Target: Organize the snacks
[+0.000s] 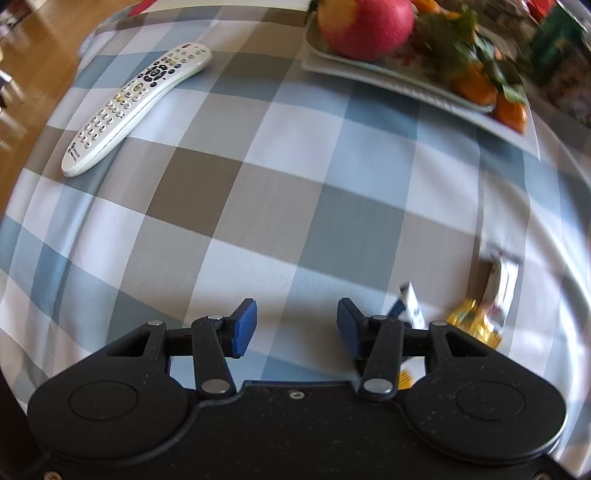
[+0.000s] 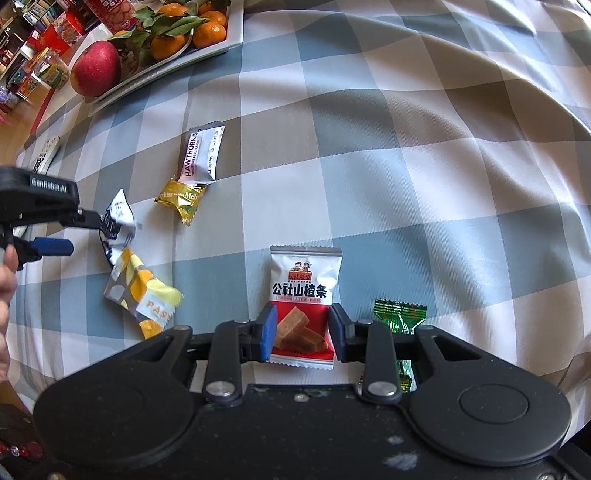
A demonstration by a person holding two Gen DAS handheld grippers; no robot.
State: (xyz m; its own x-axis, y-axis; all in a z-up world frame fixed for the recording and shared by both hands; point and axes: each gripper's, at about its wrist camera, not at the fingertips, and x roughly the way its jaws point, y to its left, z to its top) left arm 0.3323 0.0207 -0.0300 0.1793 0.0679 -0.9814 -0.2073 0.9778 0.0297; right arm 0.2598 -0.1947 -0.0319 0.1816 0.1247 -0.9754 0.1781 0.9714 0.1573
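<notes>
My right gripper point(image 2: 303, 332) points down at the checked tablecloth, shut on the lower part of a red-and-white hawthorn strip packet point(image 2: 304, 291). A green candy point(image 2: 399, 317) lies just right of its right finger. My left gripper point(image 1: 295, 321) is open over bare cloth with nothing between its pads. A blue-and-white wrapper point(image 1: 408, 304) sits just outside its right finger. In the right wrist view the left gripper point(image 2: 74, 233) reaches in from the left edge, beside that wrapper point(image 2: 118, 218). Nearby lie a yellow-grey snack point(image 2: 140, 291), a gold candy point(image 2: 181, 199) and a purple-white hawthorn packet point(image 2: 201, 157).
A white remote point(image 1: 136, 107) lies at the far left of the cloth. A white fruit tray point(image 1: 406, 83) holds a red apple point(image 1: 365, 26) and leafy mandarins point(image 1: 476, 88). A person's hand point(image 2: 7, 273) shows at the left edge. The tablecloth is rumpled on the right.
</notes>
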